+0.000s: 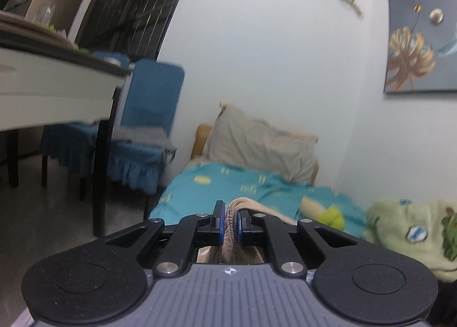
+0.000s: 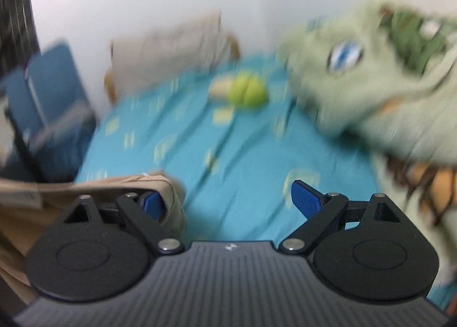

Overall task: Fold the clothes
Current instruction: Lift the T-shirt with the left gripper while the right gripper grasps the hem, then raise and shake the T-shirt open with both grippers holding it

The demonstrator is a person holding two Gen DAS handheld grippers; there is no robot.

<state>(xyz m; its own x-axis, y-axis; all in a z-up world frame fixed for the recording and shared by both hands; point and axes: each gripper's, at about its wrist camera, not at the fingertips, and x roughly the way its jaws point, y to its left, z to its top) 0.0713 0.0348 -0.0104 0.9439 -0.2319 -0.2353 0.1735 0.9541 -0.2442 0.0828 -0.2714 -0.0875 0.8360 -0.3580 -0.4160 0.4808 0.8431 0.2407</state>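
My left gripper is shut on a fold of a beige ribbed garment, held above the turquoise bed sheet. In the right wrist view the same beige garment hangs at the left, draped over my right gripper's left finger. My right gripper is open, its jaws wide apart with only the sheet between them. This view is blurred by motion.
A pale green patterned blanket lies at the right of the bed, also in the right view. A yellow-green plush toy, a beige pillow at the wall. Blue-covered chair and a table stand left.
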